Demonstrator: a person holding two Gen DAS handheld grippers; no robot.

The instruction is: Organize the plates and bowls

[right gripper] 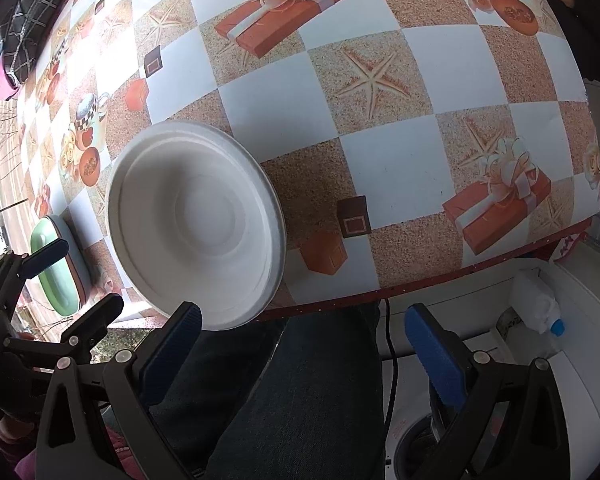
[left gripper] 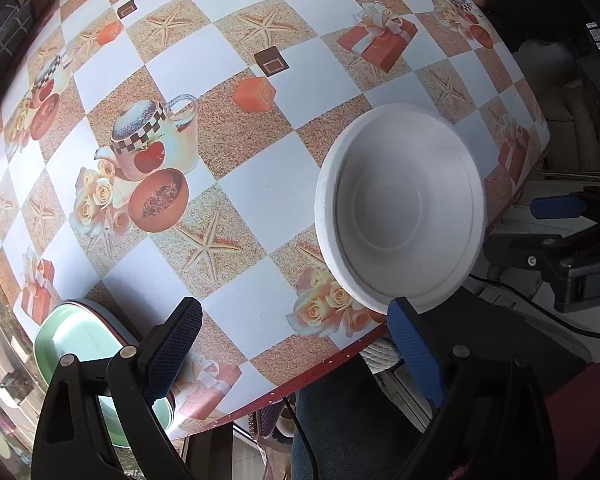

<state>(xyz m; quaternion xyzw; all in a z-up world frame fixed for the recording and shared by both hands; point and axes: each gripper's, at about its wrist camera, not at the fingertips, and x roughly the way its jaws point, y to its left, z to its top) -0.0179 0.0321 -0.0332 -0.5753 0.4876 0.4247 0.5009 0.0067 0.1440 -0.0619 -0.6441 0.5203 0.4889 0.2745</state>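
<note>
Looks early in the job: nothing is stacked or gripped yet. White paper bowl point(left gripper: 400, 210) sits upright at the near edge of the table point(left gripper: 236, 184), its rim slightly overhanging that edge, nothing inside it. Green plate point(left gripper: 80, 344) lies at the table's left corner, well apart from the bowl, with what looks like a second pinkish rim under it, so maybe a small stack started there; can't confirm. Left gripper point(left gripper: 296, 356) hovers over the near edge between the two, fingers spread wide, holding nothing, its right finger just beside the bowl's rim. Right gripper point(right gripper: 304, 356) is off the table over the person's lap, also spread wide and empty, its left finger near the bowl's overhanging rim. My read: the bowl remains to be picked up and put somewhere, and grabbing it by the overhanging rim seems the obvious way in
</note>
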